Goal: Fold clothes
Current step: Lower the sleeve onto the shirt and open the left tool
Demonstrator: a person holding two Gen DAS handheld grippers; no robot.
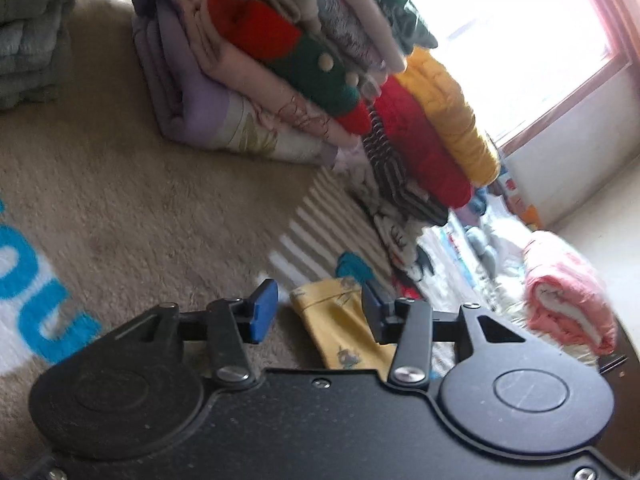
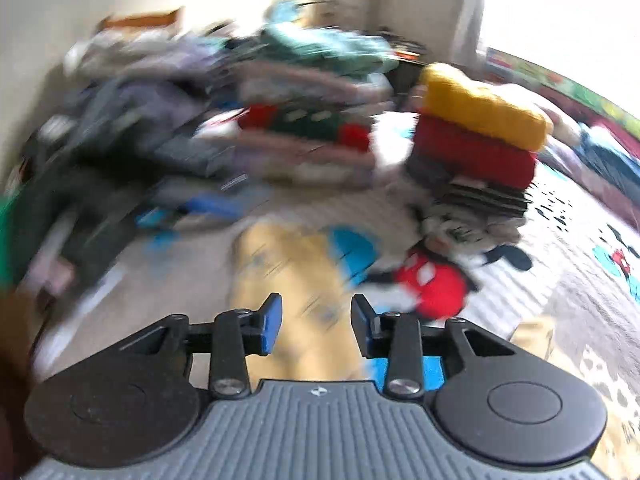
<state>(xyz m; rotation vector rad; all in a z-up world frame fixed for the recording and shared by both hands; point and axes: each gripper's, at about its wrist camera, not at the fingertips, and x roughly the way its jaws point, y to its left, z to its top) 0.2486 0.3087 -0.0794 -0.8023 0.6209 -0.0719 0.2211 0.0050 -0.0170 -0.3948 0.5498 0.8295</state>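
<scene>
A yellow printed garment (image 1: 340,332) lies flat on the beige carpet (image 1: 140,208). My left gripper (image 1: 318,312) hovers just over its near end, open, its blue pads (image 1: 264,312) apart and not pressing the cloth. In the blurred right wrist view the same yellow garment (image 2: 288,268) spreads out on the floor in front of my right gripper (image 2: 316,320), which is also open with nothing clamped between its fingers.
A tall stack of folded clothes (image 1: 280,52) stands ahead, with a second stack topped by a yellow knit (image 1: 448,112) and a red one (image 2: 476,156). A rolled pink towel (image 1: 568,292) lies at the right. A Mickey Mouse blanket (image 2: 432,280) covers the floor; a loose clothes heap (image 2: 120,120) sits at left.
</scene>
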